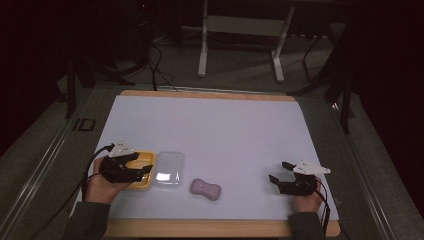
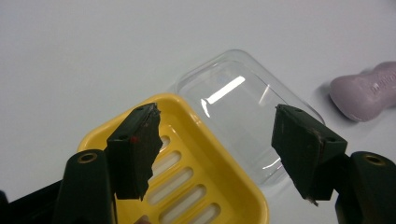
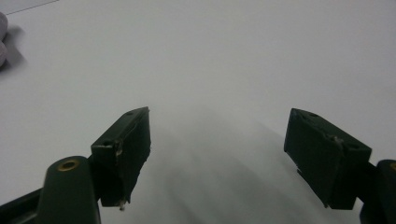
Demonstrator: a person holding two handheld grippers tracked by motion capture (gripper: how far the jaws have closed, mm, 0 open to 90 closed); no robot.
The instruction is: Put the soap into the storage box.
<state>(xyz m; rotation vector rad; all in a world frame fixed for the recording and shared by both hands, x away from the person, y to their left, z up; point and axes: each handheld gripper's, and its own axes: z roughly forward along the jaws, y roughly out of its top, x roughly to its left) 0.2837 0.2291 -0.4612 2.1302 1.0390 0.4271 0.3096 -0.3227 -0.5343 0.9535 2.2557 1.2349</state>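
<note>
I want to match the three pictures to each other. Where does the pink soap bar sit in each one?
High view: soap bar low centre-left, right of the clear lid.
Left gripper view: at the right edge, upper half, beyond the clear lid.
Right gripper view: likely the pale sliver at the upper left edge.
Shared landmark: the white table sheet.

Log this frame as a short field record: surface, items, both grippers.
surface: white mat on a wooden table
yellow soap dish: slotted, empty, under the left gripper
clear lid: lying beside the dish, touching its edge
pink soap: on the mat, apart from the lid
left gripper: open, over dish and lid, nothing held
right gripper: open, over bare mat
</note>
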